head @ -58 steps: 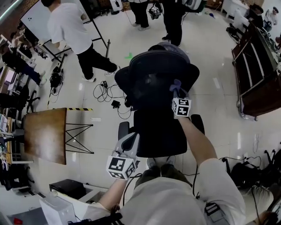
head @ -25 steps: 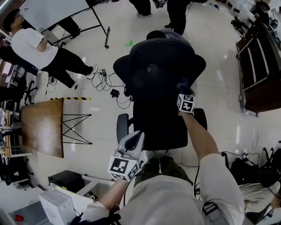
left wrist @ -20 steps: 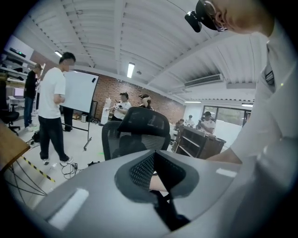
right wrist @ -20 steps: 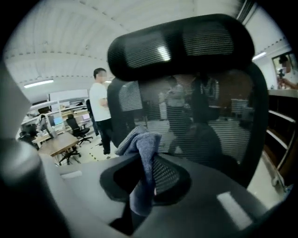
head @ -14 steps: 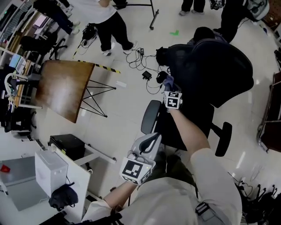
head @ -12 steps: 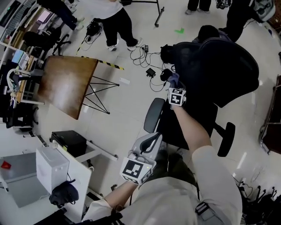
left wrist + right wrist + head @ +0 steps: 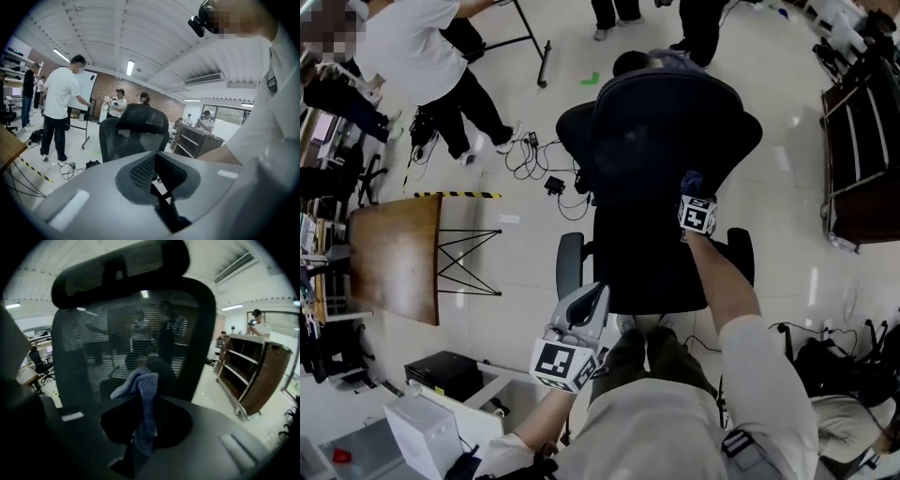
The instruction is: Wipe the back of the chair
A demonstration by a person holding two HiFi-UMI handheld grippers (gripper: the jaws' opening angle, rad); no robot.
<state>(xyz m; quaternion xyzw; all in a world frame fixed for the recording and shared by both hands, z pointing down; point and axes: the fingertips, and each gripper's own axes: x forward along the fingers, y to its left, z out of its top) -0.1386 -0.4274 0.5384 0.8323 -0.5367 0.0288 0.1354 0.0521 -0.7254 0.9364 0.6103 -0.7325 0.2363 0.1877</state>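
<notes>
— Your right gripper is out at the end of your stretched arm, and its jaws are pinching a blue cloth. The cloth is clamped low between them, and its free end bunches up and folds over above the tips.

— And that bunched end sits right in front of the mesh backrest of the black office chair. From your right gripper view the backrest fills nearly everything, with the headrest arching over the top.

— From your head view, the cloth lies over the lower right part of the backrest, just above the seat. Whether it actually presses on the mesh, neither view settles.

— Your left gripper is down near your body, short of the seat's front edge and well apart from the backrest. Its jaws are pressed together with nothing between them; in the left gripper view only a dark slit shows where they meet.

— The chair stands on the pale floor, with a wooden worktop off to your left and a tangle of cables beyond it.
</notes>
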